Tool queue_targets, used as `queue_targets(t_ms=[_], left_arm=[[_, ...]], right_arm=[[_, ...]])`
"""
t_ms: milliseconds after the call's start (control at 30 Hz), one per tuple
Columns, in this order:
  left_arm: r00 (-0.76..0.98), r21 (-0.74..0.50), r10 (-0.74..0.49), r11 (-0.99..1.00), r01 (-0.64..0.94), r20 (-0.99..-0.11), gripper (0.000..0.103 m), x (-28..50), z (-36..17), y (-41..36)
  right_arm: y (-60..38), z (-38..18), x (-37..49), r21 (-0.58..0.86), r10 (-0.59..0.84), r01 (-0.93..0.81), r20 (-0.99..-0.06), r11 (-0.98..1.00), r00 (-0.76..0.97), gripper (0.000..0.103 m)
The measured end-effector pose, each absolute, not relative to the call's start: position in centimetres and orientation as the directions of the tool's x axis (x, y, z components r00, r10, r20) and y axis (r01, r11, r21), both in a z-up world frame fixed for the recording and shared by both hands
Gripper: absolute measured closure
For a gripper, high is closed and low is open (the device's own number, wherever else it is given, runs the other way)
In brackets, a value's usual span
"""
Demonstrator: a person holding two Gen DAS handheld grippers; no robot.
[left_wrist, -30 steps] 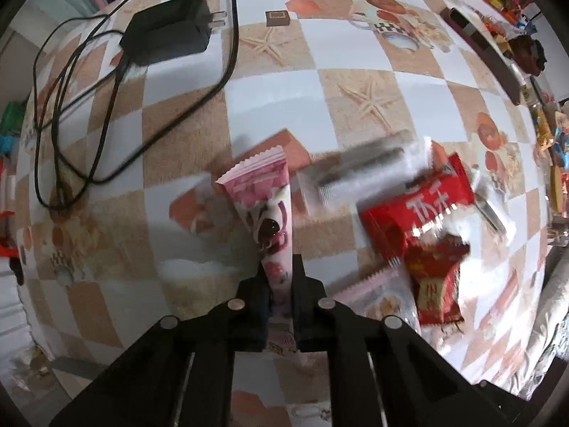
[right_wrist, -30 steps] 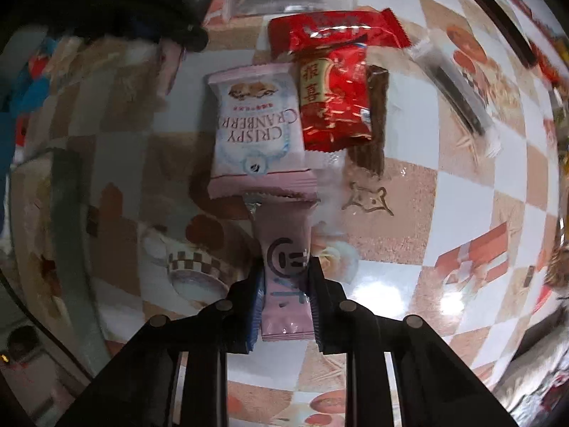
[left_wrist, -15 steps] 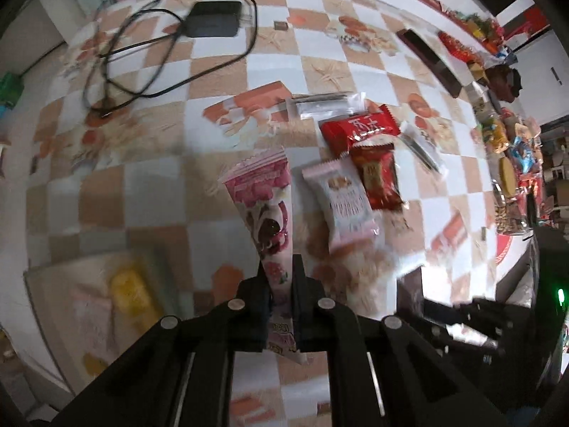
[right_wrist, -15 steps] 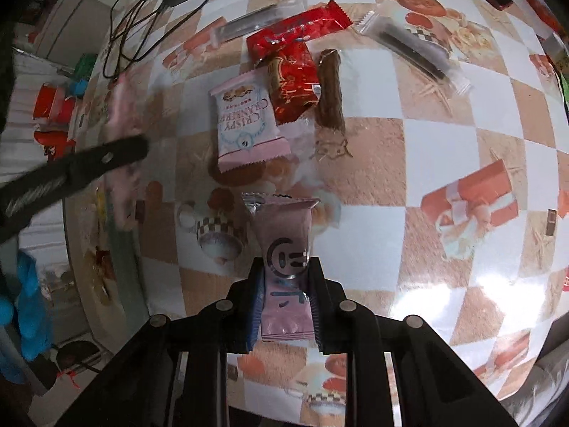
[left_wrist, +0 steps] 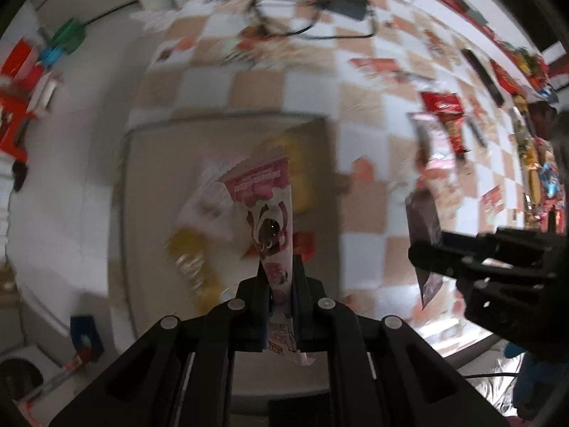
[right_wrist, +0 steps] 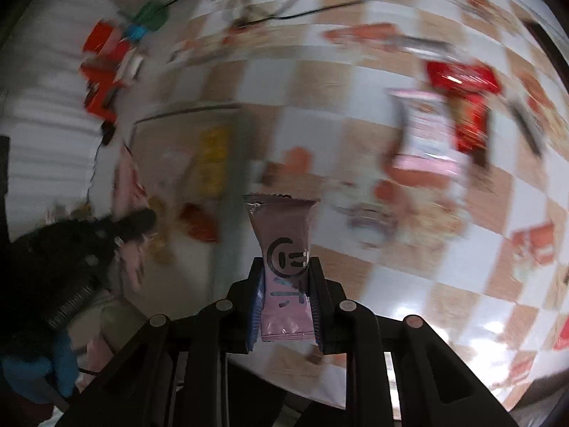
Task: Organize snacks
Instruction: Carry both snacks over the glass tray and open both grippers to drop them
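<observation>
- Both your grippers have carried their snacks from the checkered tablecloth (right_wrist: pixel 409 284) toward the shallow beige tray (left_wrist: pixel 149 185).
- Your left gripper (left_wrist: pixel 281 295) stays clamped on the pink cone-shaped wrapper (left_wrist: pixel 266 213), above the tray.
- Your right gripper (right_wrist: pixel 287 295) pinches the mauve smiley-face packet (right_wrist: pixel 284 245), near the tray's edge.
- Several snacks already lie in the tray; red packets (right_wrist: pixel 466 106) and a pink packet remain on the cloth.

A black power adapter (left_wrist: pixel 346 3) with looped black cable (left_wrist: pixel 284 25) lies on the checkered tablecloth (left_wrist: pixel 309 89), far ahead of the left gripper. Off the table's edge, up and left of both grippers, red items (right_wrist: pixel 103 71) and a green object (right_wrist: pixel 151 14) sit on the floor, blurred. A blue object (left_wrist: pixel 83 332) lies low left of the left gripper; what it is cannot be told.
</observation>
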State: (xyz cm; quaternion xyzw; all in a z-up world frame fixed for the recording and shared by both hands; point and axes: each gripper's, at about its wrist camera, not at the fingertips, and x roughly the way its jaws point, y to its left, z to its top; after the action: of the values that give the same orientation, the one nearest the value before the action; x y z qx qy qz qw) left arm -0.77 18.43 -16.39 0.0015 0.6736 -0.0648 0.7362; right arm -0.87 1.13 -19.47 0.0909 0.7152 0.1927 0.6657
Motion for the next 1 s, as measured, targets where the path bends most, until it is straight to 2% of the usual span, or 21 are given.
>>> queue_targets(t_ms=[333,533,567,633,700,800,833,867,900,933,1000], left_arm=[[0.014,-0.065,-0.065,0.998,0.012,-0.998,0.092,-3.7,-20.2,22.9],[-0.020,-0.058,-0.058,0.998,0.023,-0.998,0.091,-4.3,-21.7,23.0],[-0.019,-0.056,-0.056,0.998,0.025,-0.998,0.088,-4.3,-21.8,23.0],[-0.024,-0.048,-0.047,0.998,0.034,-0.999,0.076,-4.3,-21.9,22.7],[-0.021,-0.038,-0.037,0.998,0.040,-0.999,0.045,-4.3,-21.7,22.6],[-0.001,-0.024,-0.024,0.999,0.049,-1.000,0.029,-4.1,-21.1,22.2],[0.000,-0.021,-0.021,0.998,0.054,-1.000,0.028,-4.0,-21.0,22.0],[0.002,-0.027,-0.028,0.998,0.051,-1.000,0.026,-3.9,-20.9,21.9],[0.004,-0.029,-0.030,0.999,0.045,-1.000,0.025,-3.7,-21.1,21.6],[0.005,-0.027,-0.027,0.999,0.047,-1.000,0.025,-3.6,-21.2,21.4],[0.015,-0.040,-0.041,0.998,0.057,-0.999,0.024,-3.3,-21.5,20.8]], right_arm=[[10.8,-20.5,-1.8,0.416,0.372,-0.293,-0.907,0.861,-0.195,0.079],[13.2,-22.6,-2.0,0.405,0.338,-0.313,-0.908,0.859,-0.248,0.078],[13.3,-22.8,-2.1,0.403,0.334,-0.312,-0.908,0.860,-0.253,0.078],[13.1,-23.0,-2.1,0.403,0.331,-0.305,-0.907,0.863,-0.262,0.078],[12.9,-23.2,-2.0,0.396,0.323,-0.297,-0.908,0.869,-0.266,0.078],[12.7,-22.9,-1.5,0.386,0.319,-0.284,-0.913,0.878,-0.254,0.077],[12.5,-22.7,-1.5,0.384,0.320,-0.280,-0.914,0.880,-0.249,0.063],[12.2,-22.4,-1.3,0.381,0.322,-0.274,-0.916,0.883,-0.238,0.033],[11.7,-22.0,-1.1,0.378,0.326,-0.266,-0.920,0.887,-0.219,0.021],[11.1,-21.6,-0.8,0.364,0.319,-0.263,-0.927,0.894,-0.196,0.018],[10.0,-21.2,-0.4,0.368,0.331,-0.241,-0.926,0.898,-0.183,0.018]])
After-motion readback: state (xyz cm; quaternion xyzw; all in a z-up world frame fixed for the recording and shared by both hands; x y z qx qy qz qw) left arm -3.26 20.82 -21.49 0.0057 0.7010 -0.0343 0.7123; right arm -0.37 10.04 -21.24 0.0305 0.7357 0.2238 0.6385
